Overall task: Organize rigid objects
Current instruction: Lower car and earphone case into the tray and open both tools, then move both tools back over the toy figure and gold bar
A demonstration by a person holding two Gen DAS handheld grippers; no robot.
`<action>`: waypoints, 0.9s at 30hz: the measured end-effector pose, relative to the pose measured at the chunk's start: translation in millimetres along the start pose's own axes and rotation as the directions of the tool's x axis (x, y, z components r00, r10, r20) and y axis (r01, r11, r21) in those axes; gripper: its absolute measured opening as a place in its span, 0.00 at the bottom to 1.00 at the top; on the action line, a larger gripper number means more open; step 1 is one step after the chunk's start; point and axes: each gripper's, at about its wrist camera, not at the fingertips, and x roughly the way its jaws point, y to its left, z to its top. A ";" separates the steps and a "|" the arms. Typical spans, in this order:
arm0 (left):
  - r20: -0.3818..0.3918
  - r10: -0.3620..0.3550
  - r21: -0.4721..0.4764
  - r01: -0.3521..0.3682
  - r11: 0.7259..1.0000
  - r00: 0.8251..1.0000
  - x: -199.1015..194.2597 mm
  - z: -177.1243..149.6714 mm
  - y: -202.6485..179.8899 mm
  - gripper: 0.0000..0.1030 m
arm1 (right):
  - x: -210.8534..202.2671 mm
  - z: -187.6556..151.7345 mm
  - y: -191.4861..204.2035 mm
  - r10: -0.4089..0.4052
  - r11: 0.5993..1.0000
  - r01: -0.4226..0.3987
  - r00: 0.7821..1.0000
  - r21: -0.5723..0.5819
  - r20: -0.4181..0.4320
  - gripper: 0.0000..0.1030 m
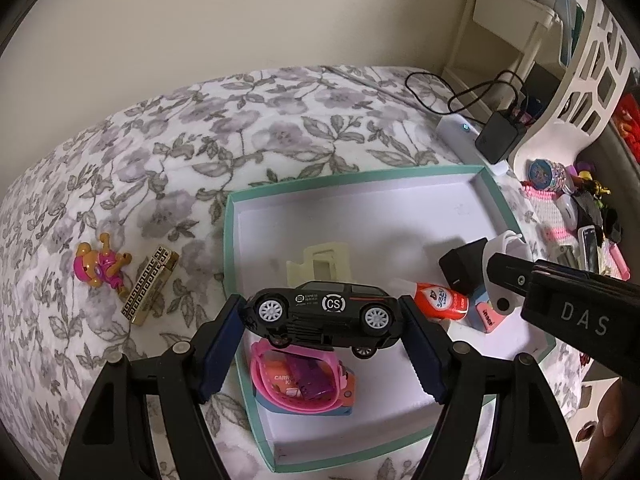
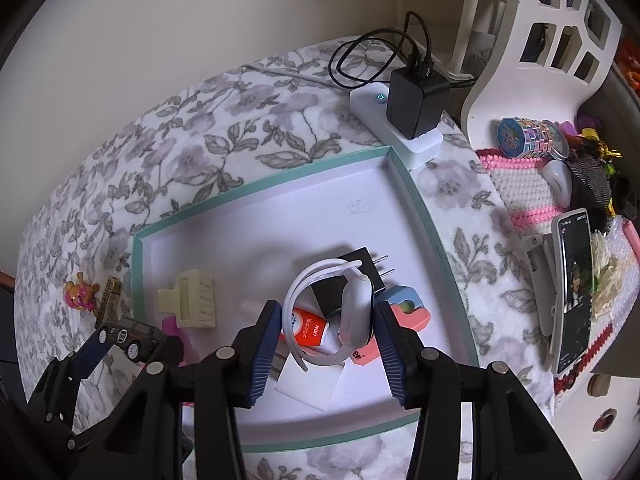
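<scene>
Teal-rimmed, white inside: the shallow box (image 1: 230, 240) lies open on the floral bedspread (image 1: 160, 140). Contents noted: a cream hair clip (image 1: 320, 264) near the middle, a pink toy watch (image 1: 300, 380) at the near left corner, an orange-and-white tube (image 1: 440, 300), a pink eraser (image 1: 486, 316) and a black plug adapter (image 2: 360, 268) toward the right wall.

My left tool (image 1: 320, 340) grips the black toy car (image 1: 320, 312) end to end, pads pressed on its nose and tail. The car hangs above the box's near left part, over the pink watch, not resting on anything.

My right tool (image 2: 324, 336) is closed on a coiled white cable with a white oval pod (image 2: 354, 308); the right pad presses the pod, the left pad meets the coil. The bundle sits over the tube and the eraser, inside the box; whether it touches them I cannot tell.

Outside the box, on the bedspread to its left: a pink-and-orange figurine (image 1: 98, 266) and, just beside it, a gold patterned lighter (image 1: 150, 284). Beyond the far right corner, a white power strip (image 2: 400, 132) carries a black charger (image 2: 416, 104).
</scene>
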 end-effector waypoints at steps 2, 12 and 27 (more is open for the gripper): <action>-0.016 -0.001 0.000 0.001 1.000 1.000 4.6 -1.3 0.4 0.75 | 9.1 -1.7 2.1 0.001 1.000 -0.001 1.000 -0.007 -0.028 0.49; -0.040 -0.005 0.006 0.005 1.000 0.999 10.4 -1.5 -0.9 0.78 | 15.4 -3.9 5.6 -0.011 1.000 0.011 0.999 -0.018 -0.044 0.49; 0.016 0.013 -0.117 -0.011 0.993 1.000 -8.7 9.2 31.5 0.87 | -12.4 3.1 10.0 -0.003 1.000 0.005 0.998 -0.031 0.064 0.79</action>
